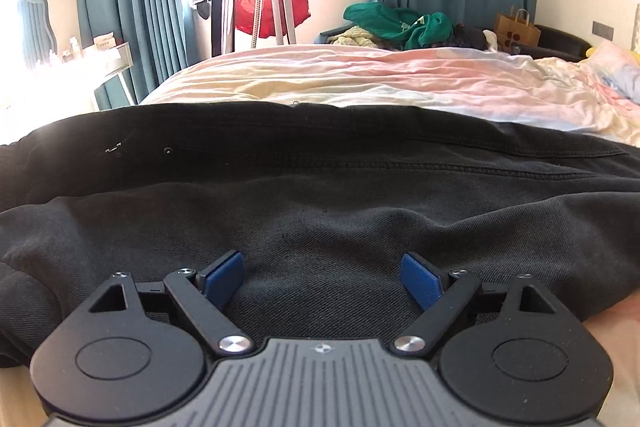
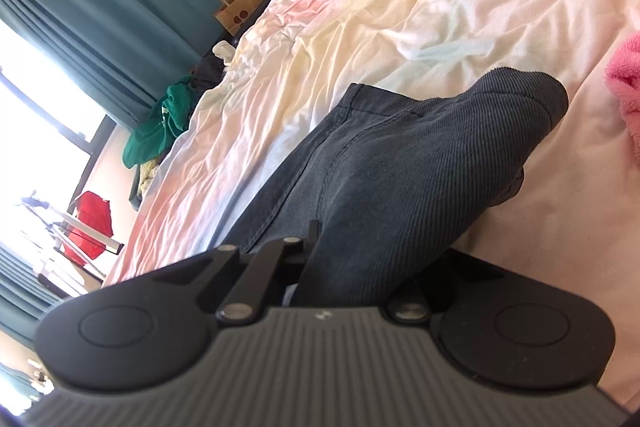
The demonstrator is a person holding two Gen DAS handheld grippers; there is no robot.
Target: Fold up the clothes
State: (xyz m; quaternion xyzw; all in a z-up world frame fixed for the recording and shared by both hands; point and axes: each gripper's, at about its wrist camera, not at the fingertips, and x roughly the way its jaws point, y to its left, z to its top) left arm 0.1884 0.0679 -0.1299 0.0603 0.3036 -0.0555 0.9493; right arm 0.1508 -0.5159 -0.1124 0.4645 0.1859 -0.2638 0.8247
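Note:
Black denim trousers [image 1: 320, 179] lie spread across the near part of the bed [image 1: 360, 75], filling the lower half of the left wrist view. My left gripper [image 1: 323, 279] hovers low over them with its blue pads [image 1: 224, 277] wide apart and only flat cloth between. In the right wrist view the same dark trousers [image 2: 400, 155] rise in a lifted fold from my right gripper [image 2: 320, 259], which is shut on the cloth. Its right finger is hidden under the fabric.
The pastel duvet [image 2: 400, 7] covers the bed beyond the trousers. A pink fluffy item [image 2: 624, 95] lies at the right. A green garment pile [image 1: 396, 23] and paper bag [image 1: 516, 31] sit past the far edge. A drying rack with a red item [image 1: 272, 11] stands by the window.

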